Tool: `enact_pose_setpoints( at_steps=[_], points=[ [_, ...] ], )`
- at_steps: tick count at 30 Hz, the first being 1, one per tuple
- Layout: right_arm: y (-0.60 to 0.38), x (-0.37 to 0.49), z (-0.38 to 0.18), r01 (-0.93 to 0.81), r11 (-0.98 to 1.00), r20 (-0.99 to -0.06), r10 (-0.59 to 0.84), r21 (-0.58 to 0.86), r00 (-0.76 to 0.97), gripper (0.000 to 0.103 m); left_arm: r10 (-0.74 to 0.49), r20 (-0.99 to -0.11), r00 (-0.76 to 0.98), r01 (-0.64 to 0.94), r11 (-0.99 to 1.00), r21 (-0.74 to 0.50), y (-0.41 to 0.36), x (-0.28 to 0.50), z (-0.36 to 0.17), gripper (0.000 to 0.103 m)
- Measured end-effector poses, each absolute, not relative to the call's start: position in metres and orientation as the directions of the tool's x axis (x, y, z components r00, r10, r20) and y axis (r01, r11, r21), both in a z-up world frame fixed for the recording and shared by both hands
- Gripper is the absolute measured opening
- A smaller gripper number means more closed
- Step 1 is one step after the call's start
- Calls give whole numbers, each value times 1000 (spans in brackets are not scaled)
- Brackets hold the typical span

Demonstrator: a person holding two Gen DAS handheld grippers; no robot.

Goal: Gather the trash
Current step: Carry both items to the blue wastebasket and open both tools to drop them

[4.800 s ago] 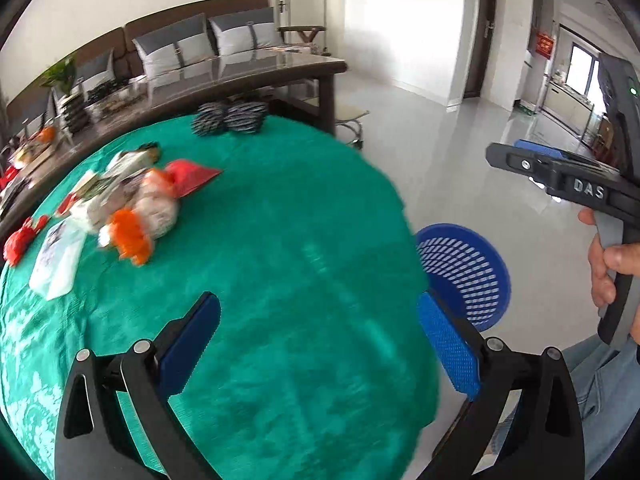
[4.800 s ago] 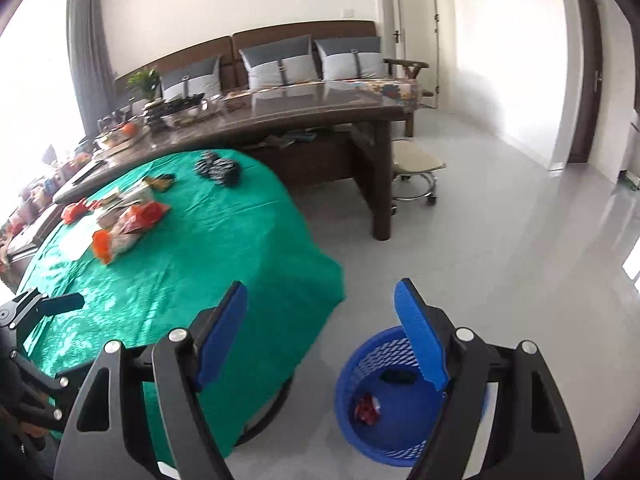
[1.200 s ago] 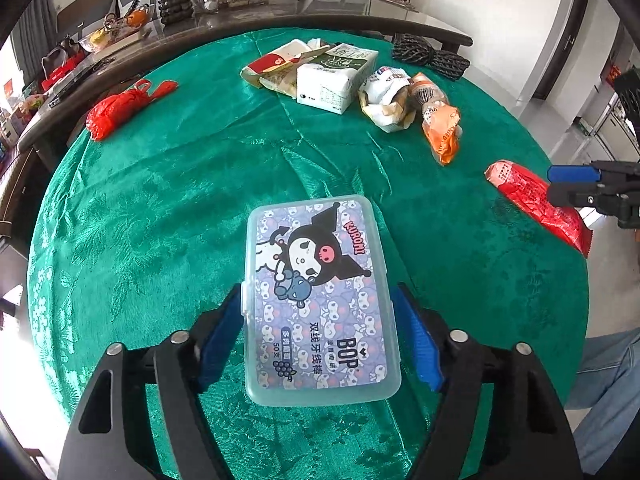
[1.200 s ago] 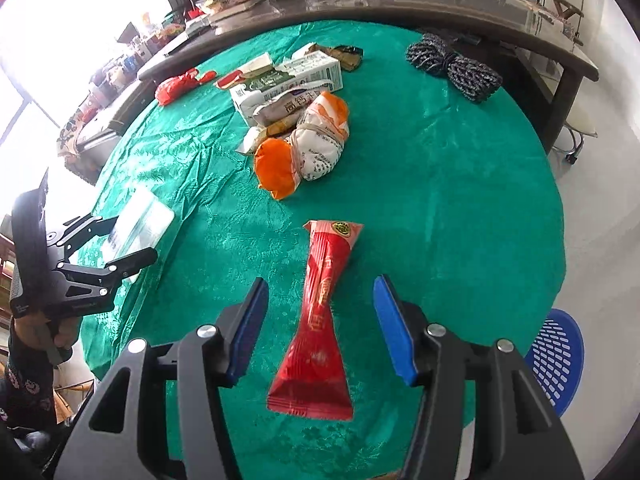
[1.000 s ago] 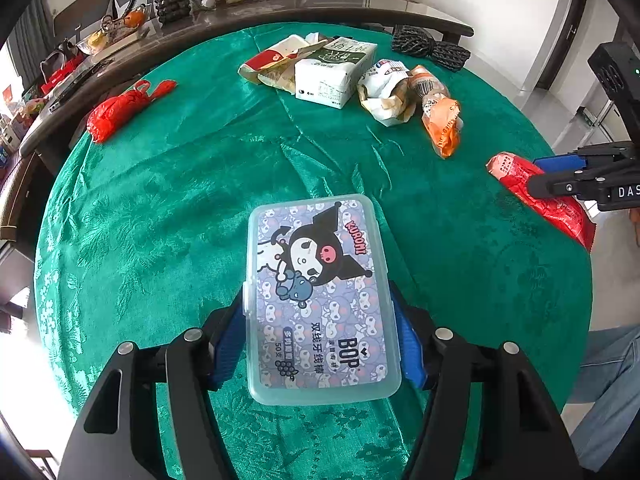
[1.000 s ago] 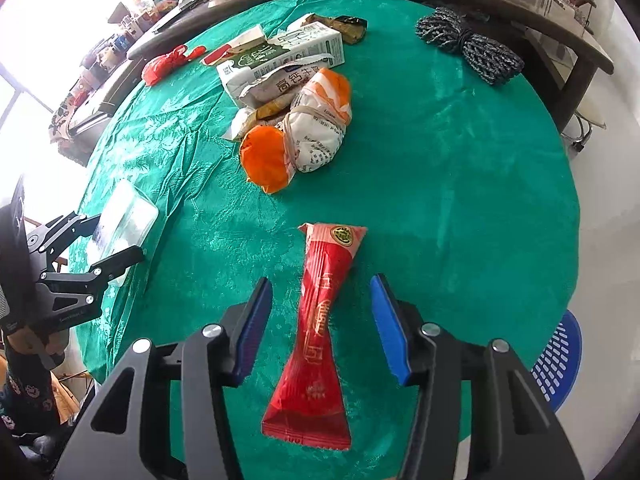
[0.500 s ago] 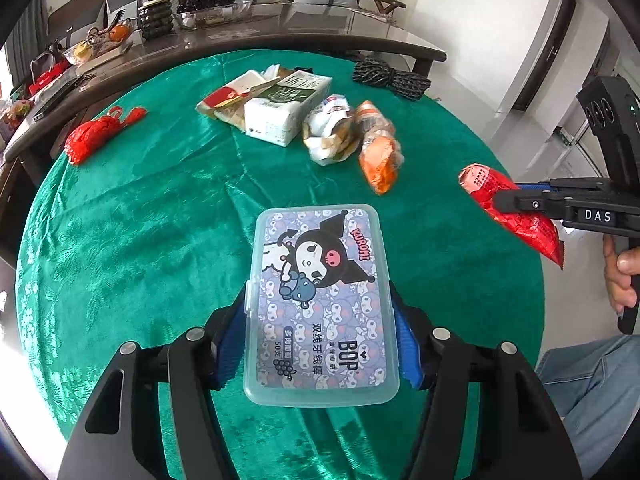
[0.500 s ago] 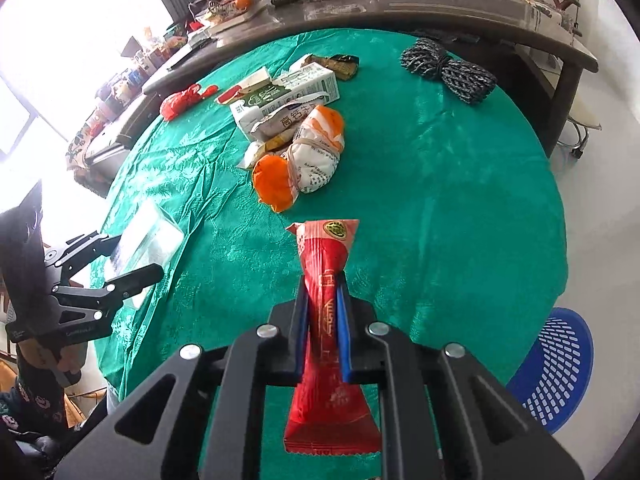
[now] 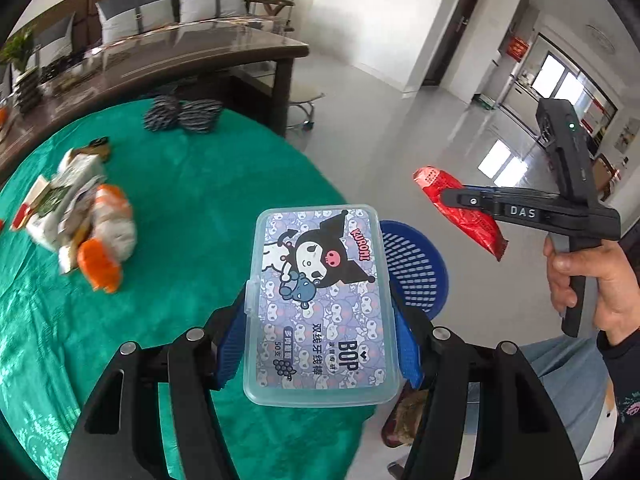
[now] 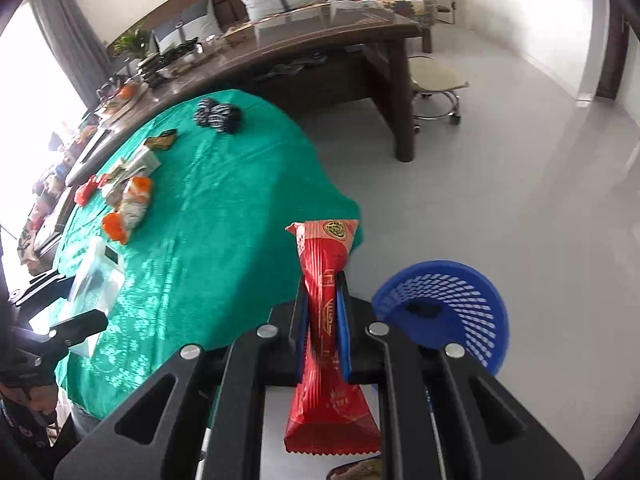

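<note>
Over a green-clothed table [image 9: 192, 200] and grey floor [image 10: 520, 168], left gripper [image 9: 320, 344] fingers clamp a plastic box [image 9: 320, 304], right gripper [image 10: 323, 320] fingers clamp a red wrapper [image 10: 326, 320], blue basket [image 10: 452, 304] lower right.

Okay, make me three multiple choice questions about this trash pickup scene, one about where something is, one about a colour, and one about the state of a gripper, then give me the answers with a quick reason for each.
1. Where is the blue basket?
A. On the green tablecloth
B. On the floor beside the round table
C. On the long wooden table

2. What colour is the snack wrapper in the right gripper?
A. Red
B. Yellow
C. White

3. What is the left gripper doing?
A. Open and holding nothing
B. Shut on a black cord
C. Clamped on the plastic box by its two sides

Answers:
1. B, the basket stands on the grey floor past the edge of the tablecloth.
2. A, the long wrapper pinched between the fingers is red.
3. C, the blue pads press on both long sides of the clear cartoon-printed box.
</note>
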State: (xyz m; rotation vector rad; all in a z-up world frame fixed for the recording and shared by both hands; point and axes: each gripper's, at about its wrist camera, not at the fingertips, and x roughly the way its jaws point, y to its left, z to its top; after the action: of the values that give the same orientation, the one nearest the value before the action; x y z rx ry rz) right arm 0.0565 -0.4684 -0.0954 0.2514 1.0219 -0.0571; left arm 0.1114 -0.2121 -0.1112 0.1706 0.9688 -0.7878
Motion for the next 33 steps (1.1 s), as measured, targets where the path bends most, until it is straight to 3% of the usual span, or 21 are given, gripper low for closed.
enact_pose_setpoints(
  at_steps=[10, 26, 28, 30, 32, 33],
  points=[
    [-555, 29, -150, 295, 938, -861, 5, 180, 509, 12, -541, -814, 210, 762, 612, -211, -354, 94, -161, 62],
    [-605, 28, -203, 381, 876, -854, 66, 298, 515, 12, -492, -855, 165, 760, 616, -208, -441, 121, -252, 62],
    [-608, 29, -208, 384, 871, -854, 73, 306, 515, 16, -491, -856, 164, 765, 611, -204, -446, 119, -257, 63],
    [-612, 29, -209, 398, 862, -852, 72, 315, 519, 47, -494, -855, 158, 770, 604, -206, -450, 120, -262, 67],
    [-615, 27, -204, 409, 853, -844, 65, 323, 532, 48, -495, -850, 183, 768, 612, -190, -453, 121, -262, 92],
    [-616, 26, -200, 408, 854, -840, 61, 324, 539, 48, -498, -842, 208, 766, 619, -177, -451, 121, -259, 94]
  ],
)
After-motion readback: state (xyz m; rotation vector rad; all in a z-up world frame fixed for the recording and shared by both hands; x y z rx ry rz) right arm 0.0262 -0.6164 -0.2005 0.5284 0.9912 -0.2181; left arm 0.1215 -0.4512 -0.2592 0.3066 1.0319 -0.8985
